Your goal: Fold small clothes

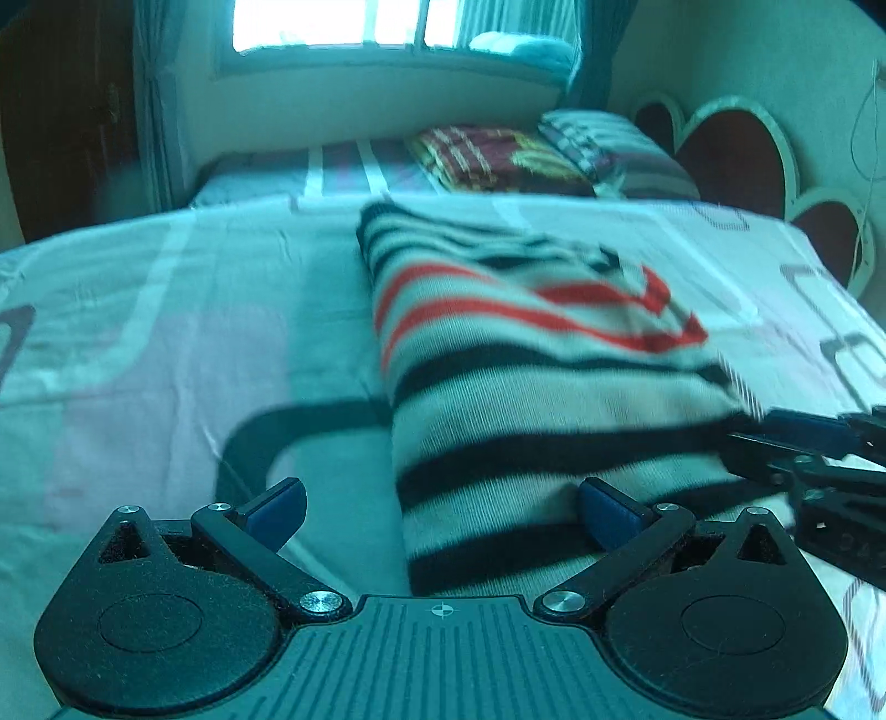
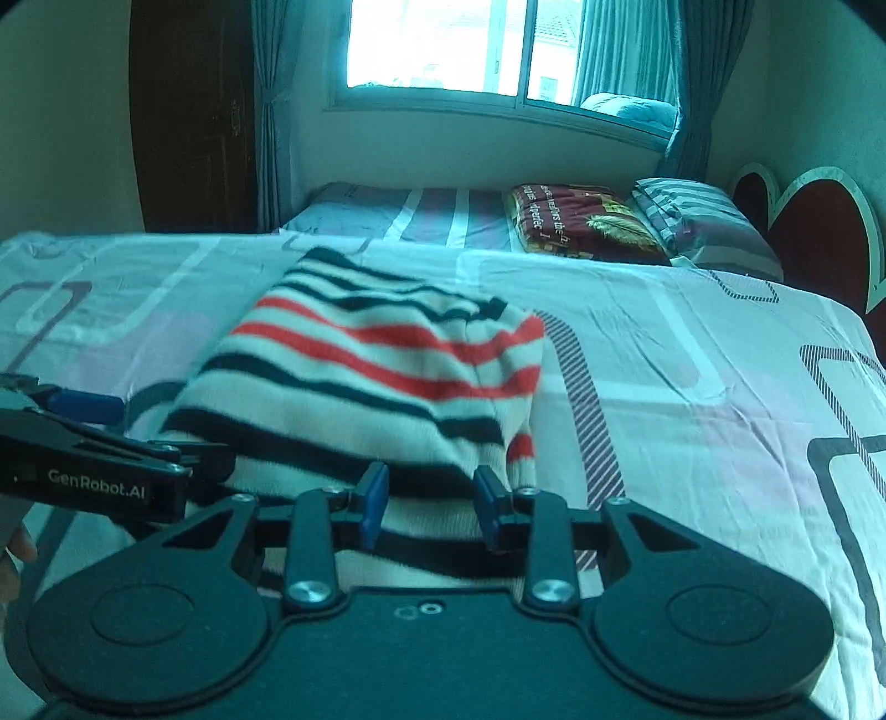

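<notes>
Two hand-held grippers over a striped sweater (image 1: 531, 387) lying folded on a bed (image 1: 166, 343) with a patterned sheet. Left hand-held gripper (image 1: 443, 512) spread wide, blue pads clear of the cloth, its right pad above the sweater's near edge. Right hand-held gripper (image 2: 429, 507) partly closed, sweater's near hem between its blue pads; whether pinched, cannot tell. Window (image 2: 443, 44) and heart-shaped headboard (image 2: 819, 238) behind.

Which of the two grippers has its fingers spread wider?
The left gripper: its blue pads stand far apart, while the right gripper's sit close together over the striped garment.
</notes>
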